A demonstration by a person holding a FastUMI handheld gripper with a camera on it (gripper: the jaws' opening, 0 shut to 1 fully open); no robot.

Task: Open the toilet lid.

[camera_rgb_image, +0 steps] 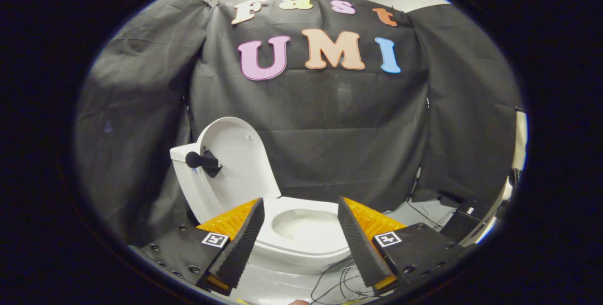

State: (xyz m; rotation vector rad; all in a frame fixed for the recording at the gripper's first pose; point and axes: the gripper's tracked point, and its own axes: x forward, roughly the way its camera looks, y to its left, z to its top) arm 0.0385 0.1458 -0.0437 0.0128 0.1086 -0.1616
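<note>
Gripper view: one toilet (301,243), one lid (238,163) upright; tool (300,229) released, two fingers spread, empty.

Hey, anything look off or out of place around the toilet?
A black knob sticks out from the raised lid, and loose cables trail on the floor beside the toilet. The gripper is open, touching nothing.

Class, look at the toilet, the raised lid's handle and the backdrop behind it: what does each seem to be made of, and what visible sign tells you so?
Toilet: probably glazed ceramic, white and smooth with soft highlights on the rim. Raised lid: likely glossy plastic, thin and evenly white. Handle on the lid: dark and matte, perhaps plastic or rubber. Backdrop: black cloth, shown by its folds and creases. The gripper hangs open before the bowl.
</note>
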